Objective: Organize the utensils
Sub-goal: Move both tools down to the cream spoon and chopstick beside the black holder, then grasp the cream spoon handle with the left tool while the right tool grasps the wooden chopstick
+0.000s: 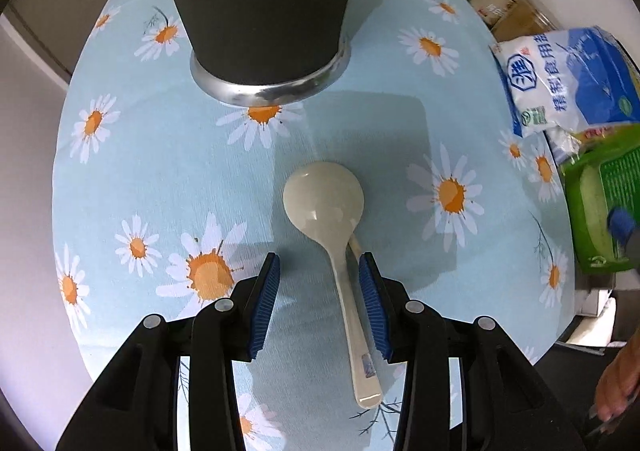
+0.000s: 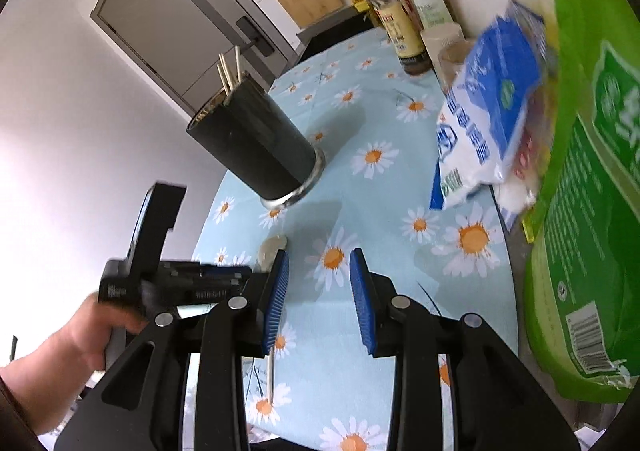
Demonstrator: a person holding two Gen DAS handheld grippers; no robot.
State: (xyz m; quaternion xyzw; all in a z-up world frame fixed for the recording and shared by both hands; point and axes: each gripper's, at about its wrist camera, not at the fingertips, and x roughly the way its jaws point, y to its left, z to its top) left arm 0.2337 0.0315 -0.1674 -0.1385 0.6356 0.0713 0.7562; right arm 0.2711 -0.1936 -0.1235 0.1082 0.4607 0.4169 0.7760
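Observation:
A pale plastic rice spoon (image 1: 325, 201) lies flat on the daisy tablecloth (image 1: 132, 155), bowl away from me, handle toward me. My left gripper (image 1: 319, 266) is open just above it, the handle lying between the fingers close to the right pad (image 1: 374, 307). A dark utensil holder (image 1: 260, 3) with a metal base stands beyond the spoon. In the right wrist view the holder (image 2: 256, 143) holds several chopsticks (image 2: 230, 73). My right gripper (image 2: 320, 263) is open and empty above the cloth, right of the left gripper (image 2: 160, 275). The spoon's bowl (image 2: 272, 247) shows partly behind it.
A blue and white salt bag (image 1: 568, 79) and a green package (image 1: 600, 207) sit at the table's right edge. Bottles and jars (image 2: 404, 23) stand along the far right. The table's left edge (image 2: 208, 227) drops off near the holder.

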